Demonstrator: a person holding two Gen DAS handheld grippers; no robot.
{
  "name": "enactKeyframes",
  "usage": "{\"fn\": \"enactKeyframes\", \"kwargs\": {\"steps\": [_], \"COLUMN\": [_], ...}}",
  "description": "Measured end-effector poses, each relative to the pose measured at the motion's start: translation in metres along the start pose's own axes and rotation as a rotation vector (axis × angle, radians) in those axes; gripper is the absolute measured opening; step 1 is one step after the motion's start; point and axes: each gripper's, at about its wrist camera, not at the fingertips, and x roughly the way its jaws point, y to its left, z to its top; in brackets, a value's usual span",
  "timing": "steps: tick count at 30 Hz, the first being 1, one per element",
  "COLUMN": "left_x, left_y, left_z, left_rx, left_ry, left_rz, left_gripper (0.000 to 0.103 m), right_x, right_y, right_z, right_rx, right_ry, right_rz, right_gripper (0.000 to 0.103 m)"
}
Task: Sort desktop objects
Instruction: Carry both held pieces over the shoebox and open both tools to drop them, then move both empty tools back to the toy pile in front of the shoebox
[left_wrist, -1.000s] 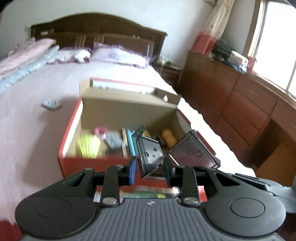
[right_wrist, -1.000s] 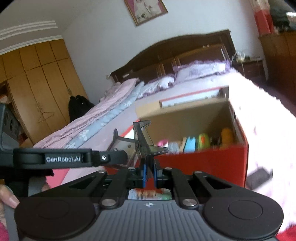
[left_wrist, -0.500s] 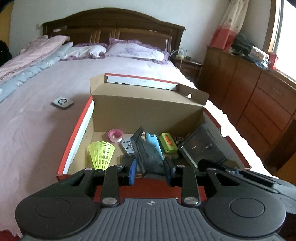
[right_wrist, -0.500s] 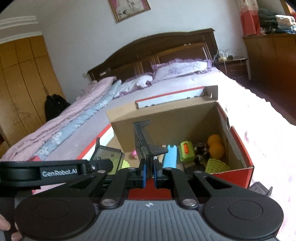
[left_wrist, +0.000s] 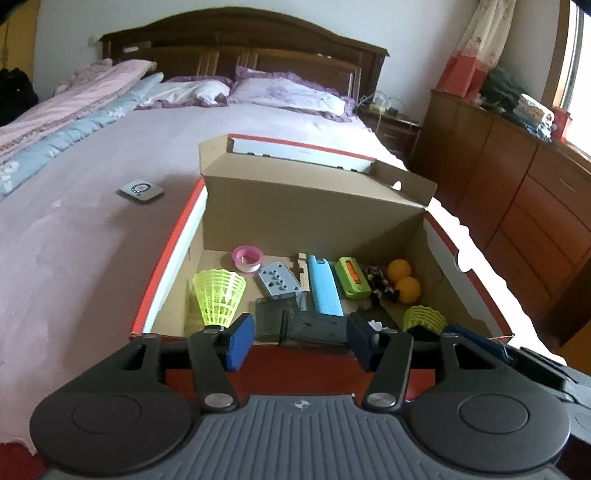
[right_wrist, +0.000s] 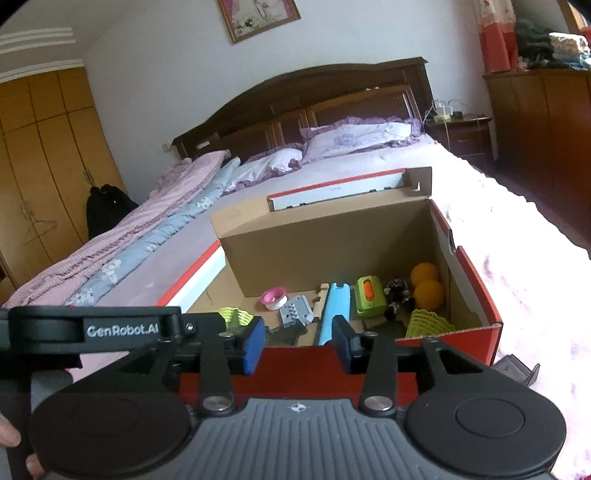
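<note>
**A:** Which step?

**B:** A drop-off, I judge. My left tool (left_wrist: 299, 341) and right tool (right_wrist: 297, 345) both hang spread and empty at the near wall of the box (left_wrist: 303, 218) on the bed (left_wrist: 74, 229).

**A:** Contents?

**B:** Left to right: shuttlecock (left_wrist: 218, 295), pink roll (left_wrist: 247, 258), dark case (left_wrist: 295, 323), blue case (left_wrist: 325, 290), green gadget (left_wrist: 352, 277), orange balls (left_wrist: 404, 280). Next I'd fetch the grey pad (left_wrist: 140, 191).
</note>
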Motion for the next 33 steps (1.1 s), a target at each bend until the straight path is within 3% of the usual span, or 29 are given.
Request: {"fn": "enactKeyframes", "kwargs": {"steps": [10,15,22,33], "left_x": [-0.037,-0.042,-0.038,-0.017], "left_y": [0.005,0.004,0.000,0.006], "left_z": [-0.033,-0.070,-0.123,-0.142], "left_rx": [0.025,0.042,0.125,0.123], "left_ry": [-0.015,0.050,0.173,0.258], "left_rz": [-0.037,-0.014,0.026,0.067], "left_gripper": [0.078,0.079,0.079,0.079], "right_x": [-0.041,-0.053,-0.057,-0.044], "right_y": [0.004,-0.001,-0.018,-0.027], "right_z": [-0.030,-0.060,-0.102,-0.129], "right_rx": [-0.030,-0.084,-0.043,-0.028], "right_ry": [0.036,0.110,0.236,0.332], "right_rz": [0.027,-0.003,-0.035,-0.051], "right_gripper": [0.053,0.056,0.056,0.057]}}
